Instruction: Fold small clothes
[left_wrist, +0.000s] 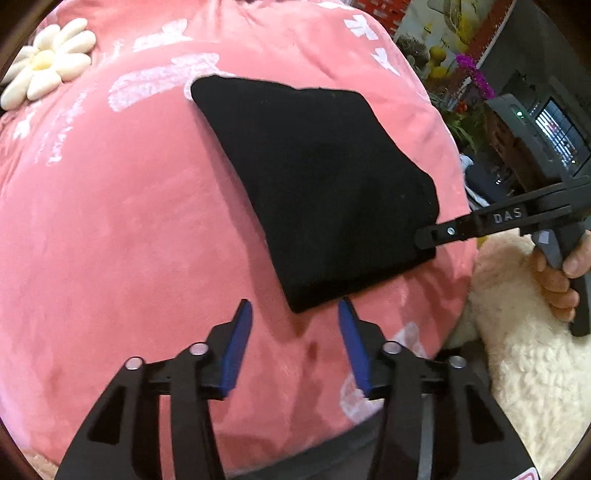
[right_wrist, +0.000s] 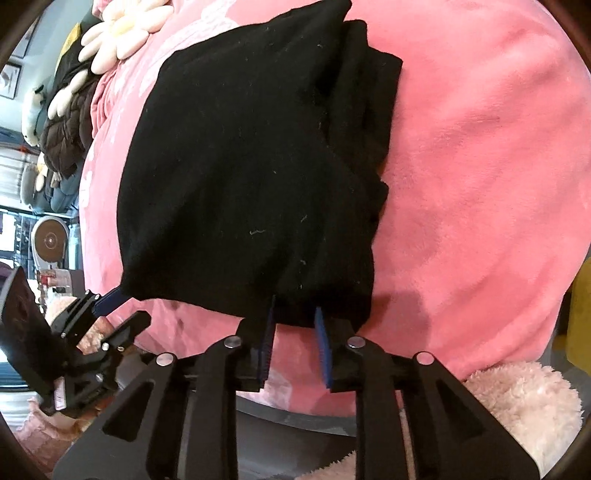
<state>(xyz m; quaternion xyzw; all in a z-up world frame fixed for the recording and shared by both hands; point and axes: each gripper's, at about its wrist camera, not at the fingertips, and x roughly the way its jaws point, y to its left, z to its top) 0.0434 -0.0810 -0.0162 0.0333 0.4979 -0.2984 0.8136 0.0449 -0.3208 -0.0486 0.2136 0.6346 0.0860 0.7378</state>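
Evidently folded already, the black garment (left_wrist: 314, 184) lies centre-frame on the pink blanket (left_wrist: 110, 221). The right gripper (right_wrist: 293, 314) has its fingers narrow on the near hem, probably squaring it; the left gripper (left_wrist: 295, 310) waits wide, gripping nothing.

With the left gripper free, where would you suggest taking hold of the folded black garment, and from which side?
Probably the near corner of the black garment, approached from the left gripper's own side along the pink blanket. That corner points at the open jaws and lies flat with stacked layers. The right gripper already holds the adjacent edge, so a corner grip would balance it.
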